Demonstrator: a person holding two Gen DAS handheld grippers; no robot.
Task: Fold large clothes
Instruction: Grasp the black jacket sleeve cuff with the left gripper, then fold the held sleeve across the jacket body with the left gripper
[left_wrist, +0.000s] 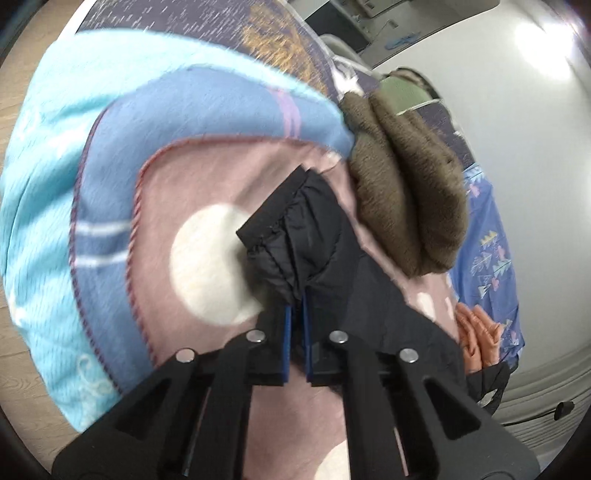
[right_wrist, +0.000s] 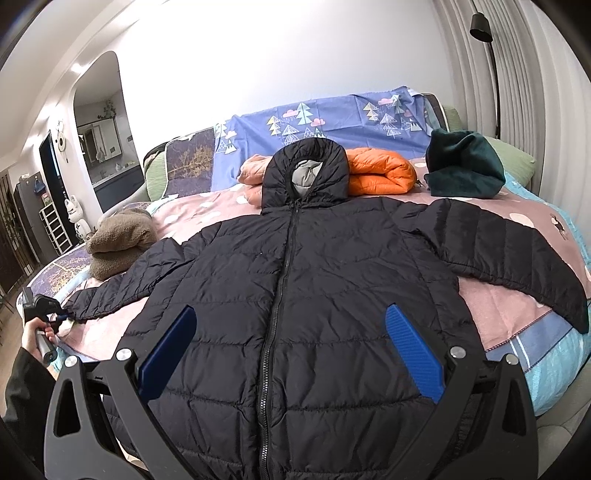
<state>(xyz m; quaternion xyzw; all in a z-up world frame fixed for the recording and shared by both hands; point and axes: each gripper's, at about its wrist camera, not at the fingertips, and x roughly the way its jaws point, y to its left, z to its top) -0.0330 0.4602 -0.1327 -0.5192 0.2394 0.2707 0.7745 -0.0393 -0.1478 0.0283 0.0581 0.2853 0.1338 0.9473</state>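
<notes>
A black hooded puffer jacket (right_wrist: 295, 280) lies face up and zipped on the bed, both sleeves spread out. My left gripper (left_wrist: 295, 306) is shut on the cuff of the jacket's left-hand sleeve (left_wrist: 291, 229); it also shows at the far left of the right wrist view (right_wrist: 59, 317), held in a hand. My right gripper (right_wrist: 291, 325) is open and empty, its blue fingers (right_wrist: 413, 354) hovering over the jacket's lower body on either side of the zip.
A pink and blue blanket (right_wrist: 498, 299) covers the bed. A brown fleece bundle (right_wrist: 118, 240) lies by the left sleeve, also in the left wrist view (left_wrist: 406, 184). Folded peach (right_wrist: 251, 173), orange (right_wrist: 380, 173) and dark green (right_wrist: 461, 162) clothes lie behind the hood.
</notes>
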